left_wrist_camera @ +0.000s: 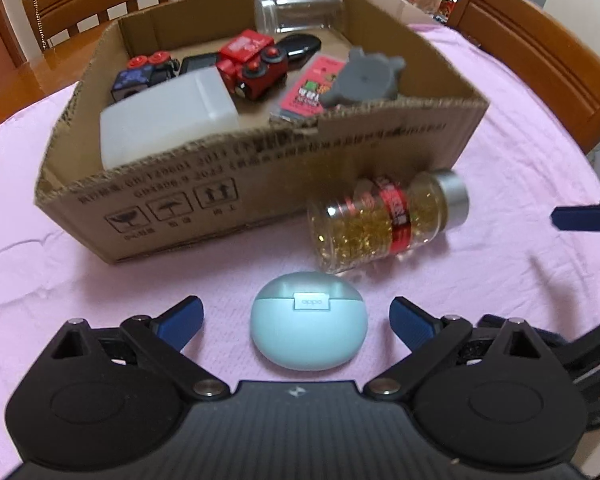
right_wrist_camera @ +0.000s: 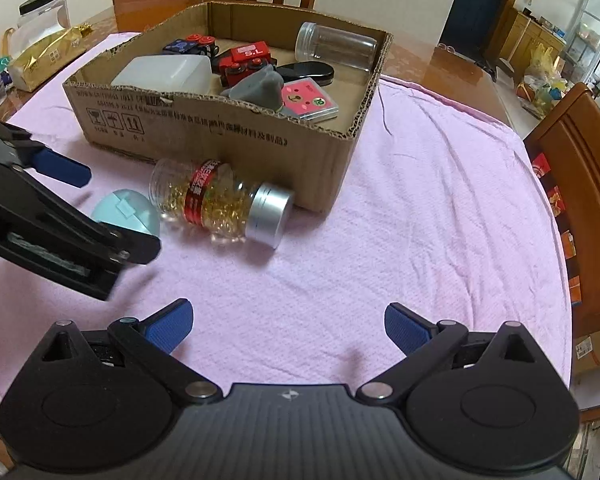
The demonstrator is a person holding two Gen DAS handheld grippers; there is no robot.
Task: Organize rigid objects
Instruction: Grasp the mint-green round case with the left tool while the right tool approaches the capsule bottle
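Observation:
A pale blue earbud case (left_wrist_camera: 309, 325) lies on the pink cloth between the blue pads of my open left gripper (left_wrist_camera: 296, 326), not touched by them. It also shows in the right wrist view (right_wrist_camera: 130, 212). A clear pill bottle (left_wrist_camera: 384, 218) with gold capsules, red label and silver cap lies on its side against the cardboard box (left_wrist_camera: 260, 184); it also shows in the right wrist view (right_wrist_camera: 220, 204). The box (right_wrist_camera: 220, 136) holds red and blue toy trains, a white container, a grey lid, a clear jar, a black case and pink cards. My right gripper (right_wrist_camera: 288, 328) is open and empty over bare cloth.
Wooden chairs (left_wrist_camera: 540, 52) stand around the table. A gold bag (right_wrist_camera: 44, 60), a plastic jar and a water bottle sit at the far left in the right wrist view. The left gripper's body (right_wrist_camera: 52, 220) shows there beside the earbud case.

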